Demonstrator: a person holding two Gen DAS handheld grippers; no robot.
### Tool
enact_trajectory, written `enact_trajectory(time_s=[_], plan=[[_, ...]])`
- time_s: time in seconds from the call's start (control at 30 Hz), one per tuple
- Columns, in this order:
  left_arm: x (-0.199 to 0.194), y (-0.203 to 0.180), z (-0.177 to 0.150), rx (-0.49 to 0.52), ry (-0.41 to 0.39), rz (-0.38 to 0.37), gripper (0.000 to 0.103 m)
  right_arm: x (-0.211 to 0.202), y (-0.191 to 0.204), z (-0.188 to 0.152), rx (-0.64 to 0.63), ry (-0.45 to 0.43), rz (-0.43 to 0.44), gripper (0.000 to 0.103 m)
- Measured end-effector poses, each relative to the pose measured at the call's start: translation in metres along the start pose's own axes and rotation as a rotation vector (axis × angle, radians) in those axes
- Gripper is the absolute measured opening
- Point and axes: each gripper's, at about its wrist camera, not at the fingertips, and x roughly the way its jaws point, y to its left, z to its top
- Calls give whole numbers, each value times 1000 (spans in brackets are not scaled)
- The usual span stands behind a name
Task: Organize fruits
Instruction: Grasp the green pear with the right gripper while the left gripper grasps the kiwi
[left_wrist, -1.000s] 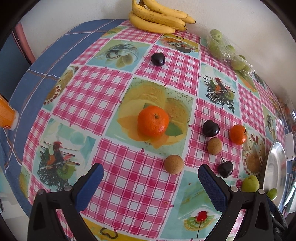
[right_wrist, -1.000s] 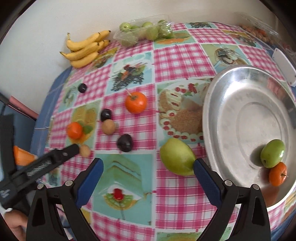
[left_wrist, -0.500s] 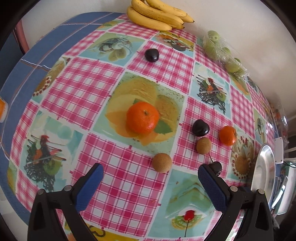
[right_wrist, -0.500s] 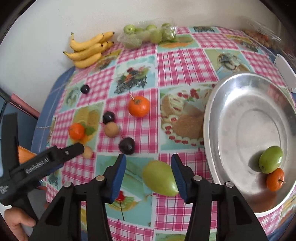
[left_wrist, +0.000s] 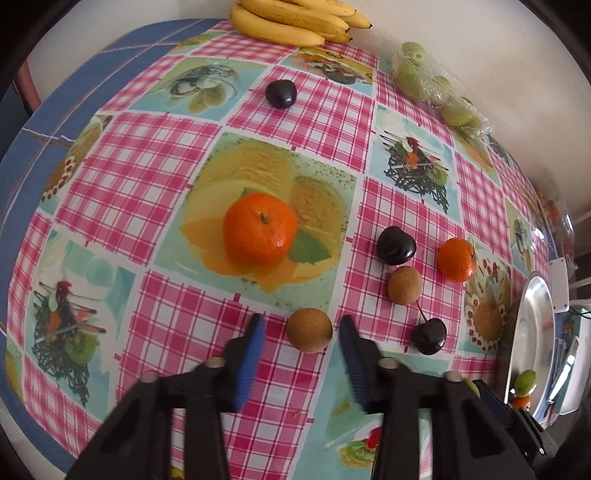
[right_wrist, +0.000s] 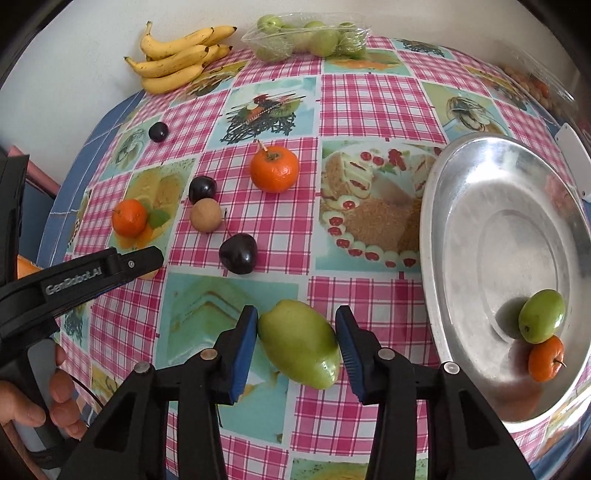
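My left gripper (left_wrist: 302, 321) points down over a small brown round fruit (left_wrist: 309, 329) on the checked tablecloth. Its jaws are closing with the fruit between the blue pads, and a gap still shows on the left side. My right gripper (right_wrist: 296, 319) has a green oval fruit (right_wrist: 299, 343) between its pads. Its jaws are closing too, and both pads touch the fruit's sides. The silver plate (right_wrist: 428, 221) to the right holds a small green fruit (right_wrist: 542, 315) and a small orange (right_wrist: 546, 357).
On the cloth lie two tangerines (left_wrist: 259, 229) (left_wrist: 456, 259), three dark cherries, another brown fruit (left_wrist: 404, 285), bananas (left_wrist: 295, 22) and a pack of green fruit (left_wrist: 432, 81) by the wall. A hand (right_wrist: 33, 402) holds the left tool at the right view's lower left.
Both pairs of jaws have narrowed from wide open. The right ones came in on the green fruit, the left ones around the brown fruit. The left view has shifted closer to the brown fruit.
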Motion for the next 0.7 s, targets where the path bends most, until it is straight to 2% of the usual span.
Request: enact_trajectory(time_s=[0.1,0.47,0.7], plan=[[2,-2,2,6,-4,-17,28,3,3,-1,-16,12,3,45],[1,-7,3,32,-11,-8,27,13,12,-3,-50,46,-16,45],[-7,-4,2,28,-27,-2,27,1,8,-2,-28,22,30,43]])
